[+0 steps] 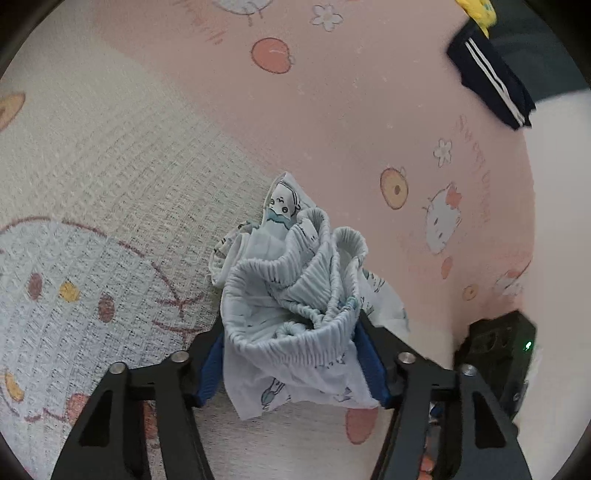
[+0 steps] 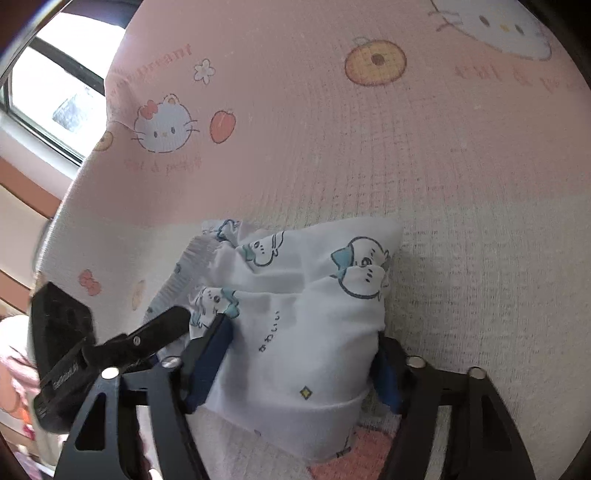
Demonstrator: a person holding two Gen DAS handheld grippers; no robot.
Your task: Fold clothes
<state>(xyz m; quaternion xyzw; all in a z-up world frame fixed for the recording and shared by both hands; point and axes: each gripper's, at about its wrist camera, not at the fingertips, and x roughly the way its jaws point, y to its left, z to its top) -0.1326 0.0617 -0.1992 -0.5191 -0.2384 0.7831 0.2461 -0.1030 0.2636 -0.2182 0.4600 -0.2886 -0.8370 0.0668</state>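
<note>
A pink and cream waffle-textured bedsheet (image 1: 332,110) is filling most of both views, printed with white cartoon cats, oranges, small flowers and faint pink lettering. In the left wrist view, a large cat face print (image 1: 74,280) is lying at the lower left, and a dark navy cloth with white stripes (image 1: 491,88) is sitting at the upper right, with something yellow (image 1: 476,13) just above it. In the right wrist view, a dark-framed window (image 2: 48,88) is letting in bright daylight at the upper left, and a pale wall with brown bands (image 2: 22,192) is showing below it.
</note>
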